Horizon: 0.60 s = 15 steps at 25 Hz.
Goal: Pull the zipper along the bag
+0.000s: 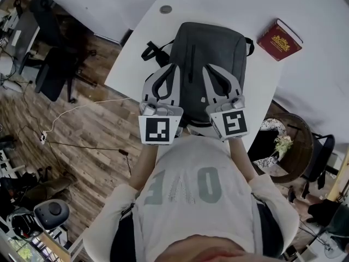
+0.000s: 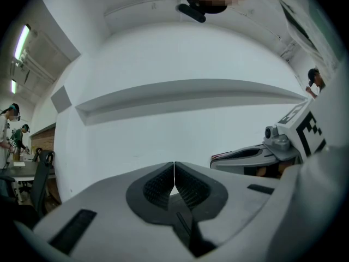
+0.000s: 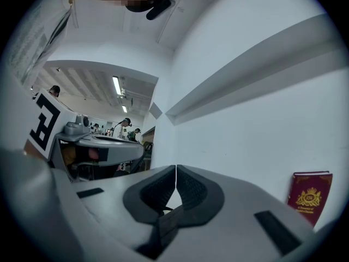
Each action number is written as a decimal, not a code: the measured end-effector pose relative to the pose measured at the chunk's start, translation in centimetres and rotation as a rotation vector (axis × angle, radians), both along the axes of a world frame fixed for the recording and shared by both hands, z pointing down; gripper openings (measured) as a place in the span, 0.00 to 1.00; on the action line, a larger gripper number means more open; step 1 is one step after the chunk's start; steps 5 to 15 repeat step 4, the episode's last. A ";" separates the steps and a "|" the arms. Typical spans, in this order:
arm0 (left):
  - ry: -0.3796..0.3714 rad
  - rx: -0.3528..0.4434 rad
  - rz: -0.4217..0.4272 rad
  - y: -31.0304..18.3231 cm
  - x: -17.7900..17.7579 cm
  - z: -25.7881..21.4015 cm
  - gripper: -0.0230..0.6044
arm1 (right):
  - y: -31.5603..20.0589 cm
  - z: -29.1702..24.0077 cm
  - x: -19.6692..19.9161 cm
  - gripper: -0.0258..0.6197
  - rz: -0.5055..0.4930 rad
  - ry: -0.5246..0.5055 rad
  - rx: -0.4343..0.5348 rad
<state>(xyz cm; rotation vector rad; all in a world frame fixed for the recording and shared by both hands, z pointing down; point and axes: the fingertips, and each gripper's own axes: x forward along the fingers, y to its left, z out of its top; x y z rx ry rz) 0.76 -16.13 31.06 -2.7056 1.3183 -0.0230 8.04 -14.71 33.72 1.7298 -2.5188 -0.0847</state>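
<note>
A dark grey backpack [image 1: 212, 53] lies flat on the white table [image 1: 139, 42], with a dark zipper line [image 1: 192, 64] running down its front. My left gripper [image 1: 167, 70] hovers over the bag's near left part and my right gripper [image 1: 210, 70] over its near right part, side by side. In the left gripper view the left gripper [image 2: 174, 167] is shut with its pads touching and nothing between them. The right gripper [image 3: 175, 171] is likewise shut and holds nothing. Both point level at a white wall, so neither gripper view shows the bag.
A red book [image 1: 279, 39] lies on the table right of the bag and shows as the red book [image 3: 310, 196] in the right gripper view. A small grey disc [image 1: 166, 9] sits at the table's far edge. Office chairs [image 1: 52, 70] stand on the wooden floor at left.
</note>
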 end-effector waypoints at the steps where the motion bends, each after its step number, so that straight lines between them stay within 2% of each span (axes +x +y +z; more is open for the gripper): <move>1: -0.003 0.001 -0.002 0.0 -0.1 0.1 0.08 | 0.0 0.1 -0.1 0.09 -0.003 0.000 0.000; 15: 0.000 -0.011 -0.016 -0.2 -0.7 0.4 0.08 | 0.0 0.3 -0.4 0.09 -0.011 0.004 0.005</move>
